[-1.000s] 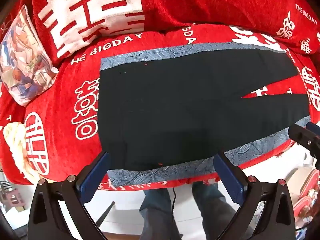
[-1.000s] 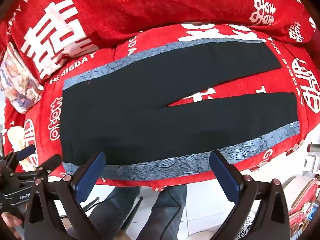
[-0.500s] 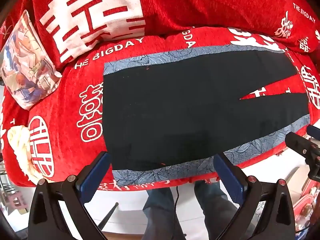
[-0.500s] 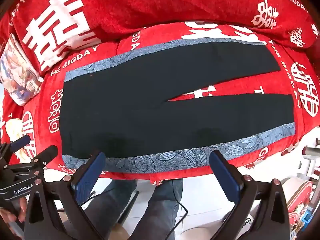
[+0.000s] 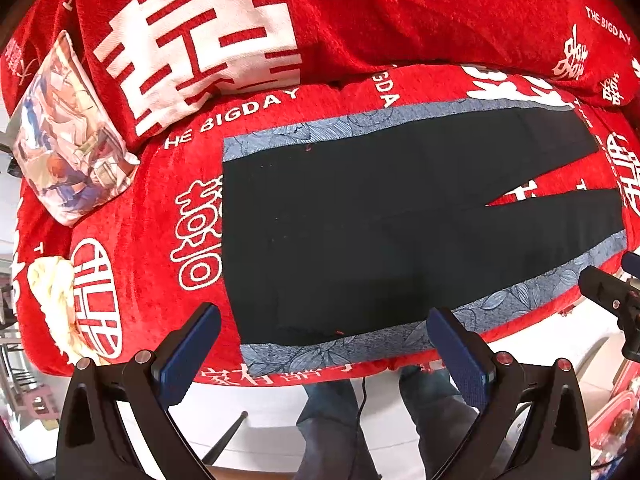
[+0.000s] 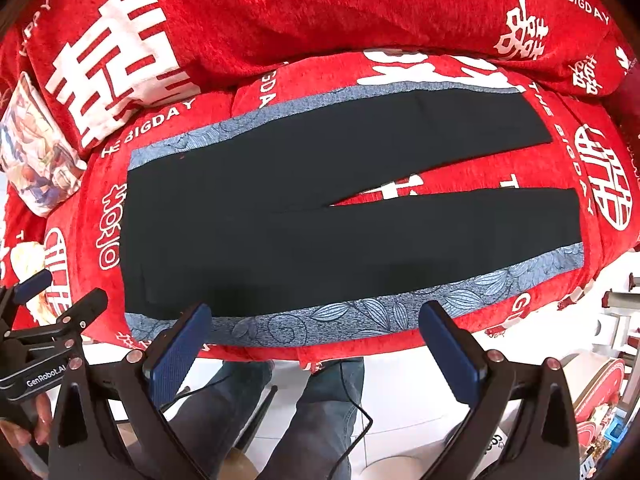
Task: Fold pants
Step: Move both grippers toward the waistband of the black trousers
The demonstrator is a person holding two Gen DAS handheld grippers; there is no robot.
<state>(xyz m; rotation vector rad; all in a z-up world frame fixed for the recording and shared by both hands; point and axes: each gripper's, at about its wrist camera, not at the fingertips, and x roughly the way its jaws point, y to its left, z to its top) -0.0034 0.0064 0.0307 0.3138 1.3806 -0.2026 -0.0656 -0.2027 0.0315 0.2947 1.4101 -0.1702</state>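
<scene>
Black pants (image 6: 320,216) lie flat and unfolded along the sofa's (image 6: 400,12) front edge; both grippers (image 5: 324,348) (image 6: 316,340) hover agape, empty.

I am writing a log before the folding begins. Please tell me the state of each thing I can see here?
pants: unfolded, lying flat, legs spread apart
left gripper: open, holding nothing
right gripper: open, holding nothing
printed cushion: leaning on the red backrest
</scene>
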